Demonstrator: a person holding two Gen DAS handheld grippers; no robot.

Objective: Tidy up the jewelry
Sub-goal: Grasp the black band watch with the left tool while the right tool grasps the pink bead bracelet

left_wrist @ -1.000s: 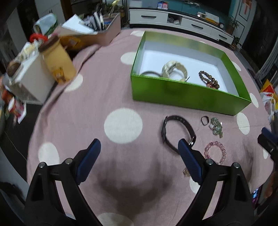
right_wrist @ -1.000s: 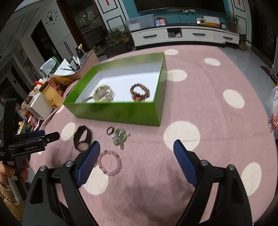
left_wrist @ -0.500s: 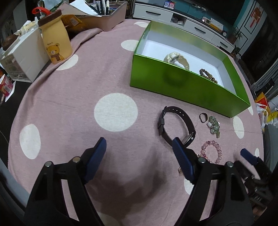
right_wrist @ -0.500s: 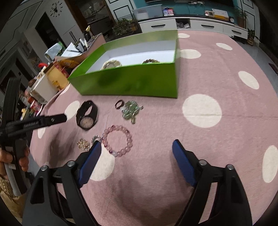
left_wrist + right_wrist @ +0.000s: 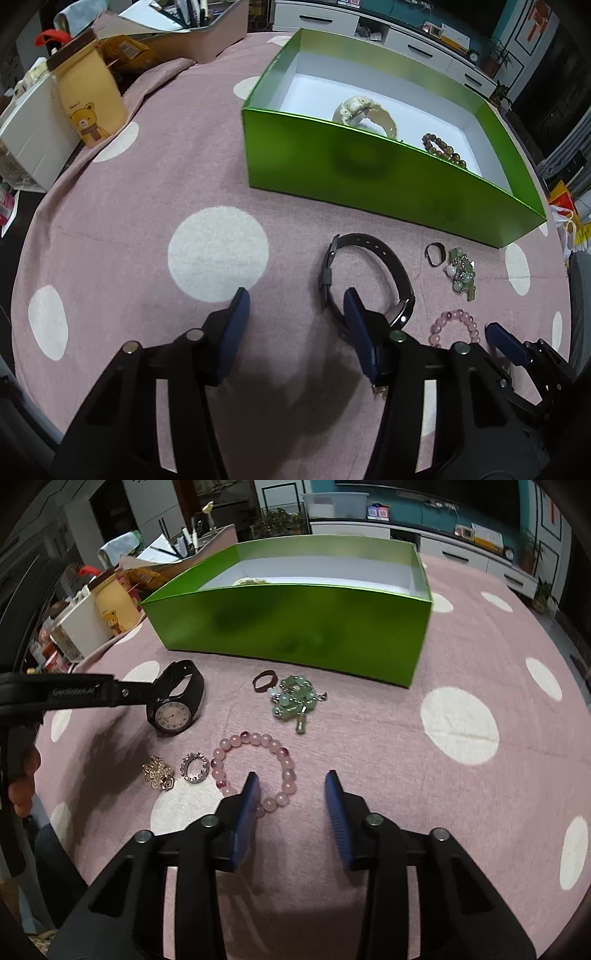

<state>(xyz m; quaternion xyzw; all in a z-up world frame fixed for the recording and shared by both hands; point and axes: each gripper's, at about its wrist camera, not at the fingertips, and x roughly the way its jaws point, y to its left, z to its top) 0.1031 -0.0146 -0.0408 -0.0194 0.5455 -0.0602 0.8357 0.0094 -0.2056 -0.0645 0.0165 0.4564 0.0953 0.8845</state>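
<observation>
A green box (image 5: 391,181) (image 5: 295,624) holds a cream watch (image 5: 364,112) and a brown bead bracelet (image 5: 443,149). On the cloth in front lie a black watch (image 5: 369,273) (image 5: 177,701), a small dark ring (image 5: 434,254) (image 5: 265,681), a green bead piece (image 5: 461,273) (image 5: 295,701), a pink bead bracelet (image 5: 456,326) (image 5: 255,771), a silver ring (image 5: 194,768) and a gold charm (image 5: 159,771). My left gripper (image 5: 295,321) is open, low, its right finger at the black watch. My right gripper (image 5: 291,801) is open, its left finger over the pink bracelet.
The table has a pink cloth with white dots (image 5: 218,251). At the far left stand a yellow bear-print bag (image 5: 88,107), a white box (image 5: 29,136) and a tray of pens (image 5: 195,26). The left gripper's arm (image 5: 74,694) shows in the right wrist view.
Both grippers have moved down and forward toward the loose jewelry and their jaws have narrowed. The left one has come up to the black watch, the right one to the pink bracelet.
</observation>
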